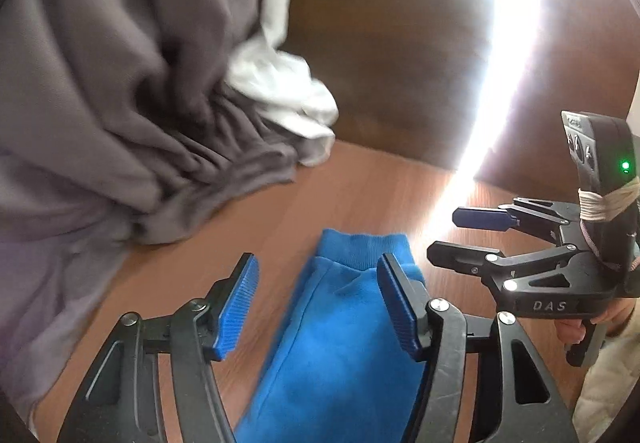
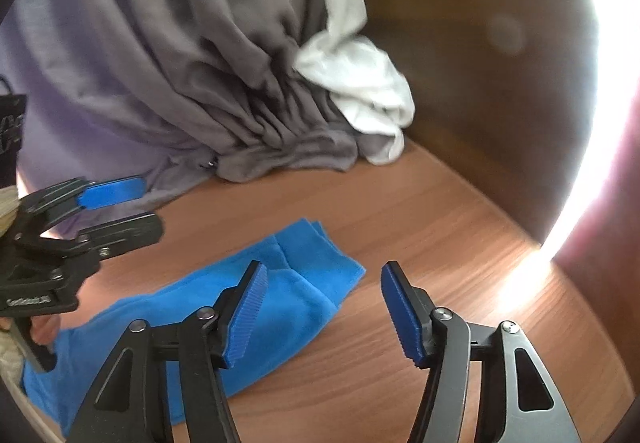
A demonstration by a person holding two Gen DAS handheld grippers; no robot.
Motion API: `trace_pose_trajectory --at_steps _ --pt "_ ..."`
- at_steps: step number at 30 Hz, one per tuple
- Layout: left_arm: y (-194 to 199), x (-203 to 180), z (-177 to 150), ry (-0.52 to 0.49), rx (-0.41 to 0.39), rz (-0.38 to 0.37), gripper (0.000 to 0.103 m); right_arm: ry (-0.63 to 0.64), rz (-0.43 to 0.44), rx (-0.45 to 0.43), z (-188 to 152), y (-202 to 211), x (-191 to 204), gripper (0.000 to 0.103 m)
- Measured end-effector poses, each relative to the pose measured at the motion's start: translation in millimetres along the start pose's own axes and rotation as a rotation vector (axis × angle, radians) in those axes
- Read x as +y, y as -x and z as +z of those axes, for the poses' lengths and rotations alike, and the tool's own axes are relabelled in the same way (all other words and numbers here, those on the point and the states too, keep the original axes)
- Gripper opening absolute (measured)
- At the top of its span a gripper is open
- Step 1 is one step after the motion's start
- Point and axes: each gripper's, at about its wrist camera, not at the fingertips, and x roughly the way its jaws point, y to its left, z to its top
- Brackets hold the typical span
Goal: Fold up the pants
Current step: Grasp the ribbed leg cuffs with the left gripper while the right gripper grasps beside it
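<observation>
Pants (image 2: 256, 307): one blue pair, two grey-and-white cloths (image 2: 224, 83) behind.

surface: wooden tabletop (image 2: 420, 243), reddish-brown grain, strong glare at its right edge | on it: blue pants (image 2: 288, 307) lying flat, cuffed leg end toward the far side | behind them: grey cloth (image 2: 224, 75) bunched in folds | white cloth (image 2: 360, 83) touching its right side
</observation>
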Motion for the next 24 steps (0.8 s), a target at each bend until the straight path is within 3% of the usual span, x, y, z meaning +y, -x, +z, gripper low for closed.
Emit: trace_pose_trajectory --at_steps 5,13,24 --pt "-47.0 20.8 1.6 0.044 0.099 -0.088 0.045 -0.046 -0.017 0.045 -5.7 -24.1 -2.6 0.055" --pt "-84.4 30.2 0.6 0.073 0.149 -0.193 0.042 -0.079 -0.031 0.093 -10.9 -52.9 -4.0 0.052" --pt "-103.7 30.7 3.0 0.053 0.182 -0.228 0.039 -0.084 -0.001 0.113 -15.9 -60.4 -3.5 0.047"
